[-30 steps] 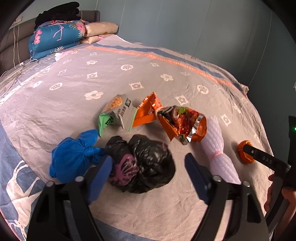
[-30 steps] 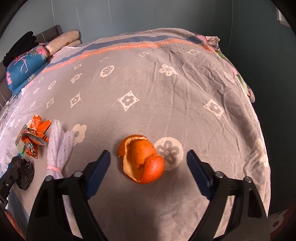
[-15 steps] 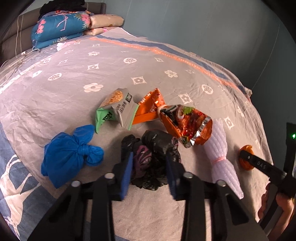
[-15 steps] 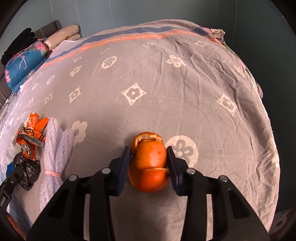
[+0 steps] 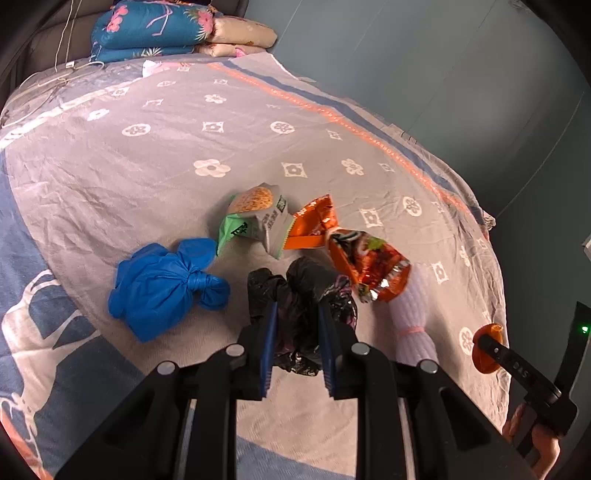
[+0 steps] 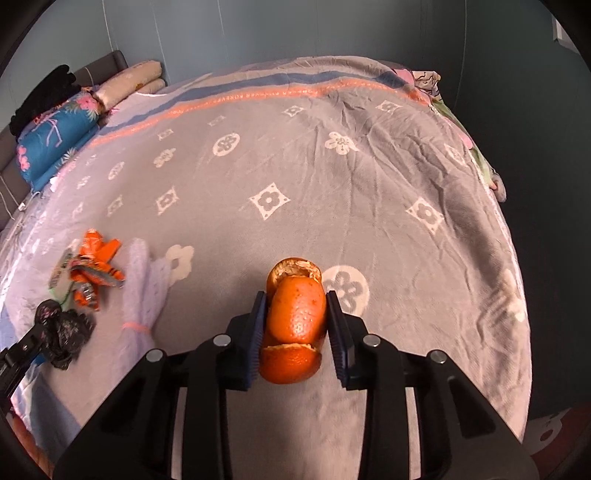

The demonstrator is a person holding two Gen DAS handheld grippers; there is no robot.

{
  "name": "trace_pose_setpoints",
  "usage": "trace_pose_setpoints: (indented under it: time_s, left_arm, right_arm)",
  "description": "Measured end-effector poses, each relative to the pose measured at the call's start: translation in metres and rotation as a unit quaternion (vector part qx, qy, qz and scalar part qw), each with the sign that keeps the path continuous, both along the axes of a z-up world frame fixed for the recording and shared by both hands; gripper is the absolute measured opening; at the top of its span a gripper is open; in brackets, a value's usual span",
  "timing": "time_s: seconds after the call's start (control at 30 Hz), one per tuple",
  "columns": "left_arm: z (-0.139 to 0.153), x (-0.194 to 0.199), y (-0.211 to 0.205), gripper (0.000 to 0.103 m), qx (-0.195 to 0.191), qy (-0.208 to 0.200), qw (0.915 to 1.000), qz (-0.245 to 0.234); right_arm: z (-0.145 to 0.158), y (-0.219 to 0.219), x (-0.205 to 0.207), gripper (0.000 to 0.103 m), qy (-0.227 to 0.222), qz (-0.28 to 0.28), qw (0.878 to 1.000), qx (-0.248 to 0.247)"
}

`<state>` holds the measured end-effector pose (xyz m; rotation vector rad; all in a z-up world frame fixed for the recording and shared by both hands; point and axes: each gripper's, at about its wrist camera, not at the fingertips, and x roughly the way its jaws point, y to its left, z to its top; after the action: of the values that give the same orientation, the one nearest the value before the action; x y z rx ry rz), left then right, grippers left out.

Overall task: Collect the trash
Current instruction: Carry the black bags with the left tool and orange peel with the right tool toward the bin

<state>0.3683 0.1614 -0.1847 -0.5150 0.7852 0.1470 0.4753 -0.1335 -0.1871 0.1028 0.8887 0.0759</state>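
Note:
My left gripper [image 5: 296, 314] is shut on a crumpled black plastic bag [image 5: 303, 291] on the bed. Beside it lie a knotted blue bag [image 5: 162, 288], a green and grey snack packet [image 5: 255, 221], orange snack wrappers [image 5: 362, 258] and a white foam net sleeve [image 5: 410, 325]. My right gripper [image 6: 295, 306] is shut on an orange peel [image 6: 295, 314], held just above the bedspread. The peel and the right gripper also show at the right of the left wrist view [image 5: 487, 350]. The black bag [image 6: 62, 328] and the left gripper show at the left edge of the right wrist view.
The grey bedspread [image 6: 295, 166] with white flower marks covers a large bed. Folded blue floral and beige quilts [image 5: 166, 33] are stacked at the headboard end. The bed edge drops off at right [image 6: 517, 258] toward a dark floor.
Both grippers were open a second ago. The left one has shut on the black bag and squeezed it narrow. The right one has shut on the orange peel.

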Motion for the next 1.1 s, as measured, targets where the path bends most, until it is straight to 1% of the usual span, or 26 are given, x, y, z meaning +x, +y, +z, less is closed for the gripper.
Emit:
trace_pose_setpoints:
  time_s: [0.17,0.3,0.4,0.43,0.53,0.57,0.6,0.77,1.1]
  left_arm:
    - [0.018,-0.017,-0.015,0.02,0.017,-0.02,0.9994,-0.02]
    - [0.034,-0.03,-0.024,0.02,0.022,-0.035,0.9986,-0.032]
    - [0.052,-0.042,-0.034,0.02,0.042,-0.048,0.9973,-0.036]
    - [0.056,-0.046,-0.036,0.02,0.044,-0.05,0.9971,-0.038]
    - [0.073,-0.058,-0.045,0.02,0.046,-0.058,0.9962,-0.047]
    - [0.078,-0.063,-0.048,0.02,0.049,-0.061,0.9957,-0.049]
    - [0.086,-0.07,-0.053,0.02,0.056,-0.067,0.9947,-0.054]
    - [0.109,-0.097,-0.071,0.02,0.077,-0.081,0.9911,-0.072]
    - [0.142,-0.152,-0.106,0.02,0.082,-0.101,0.984,-0.122]
  right_arm:
    - [0.02,-0.001,-0.033,0.03,-0.004,0.013,1.0,0.016]
    - [0.038,-0.003,-0.063,0.03,-0.012,0.024,0.999,0.03]
    - [0.054,-0.004,-0.088,0.03,-0.025,0.035,0.999,0.03]
    - [0.062,-0.008,-0.101,0.03,-0.031,0.038,0.998,0.035]
    - [0.076,-0.013,-0.122,0.031,-0.042,0.039,0.998,0.033]
    - [0.084,-0.018,-0.135,0.031,-0.052,0.038,0.997,0.034]
    - [0.087,-0.02,-0.14,0.031,-0.054,0.039,0.997,0.036]
    - [0.109,-0.043,-0.177,0.031,-0.073,0.036,0.995,0.051]
    - [0.136,-0.085,-0.244,0.031,-0.097,0.032,0.993,0.061]
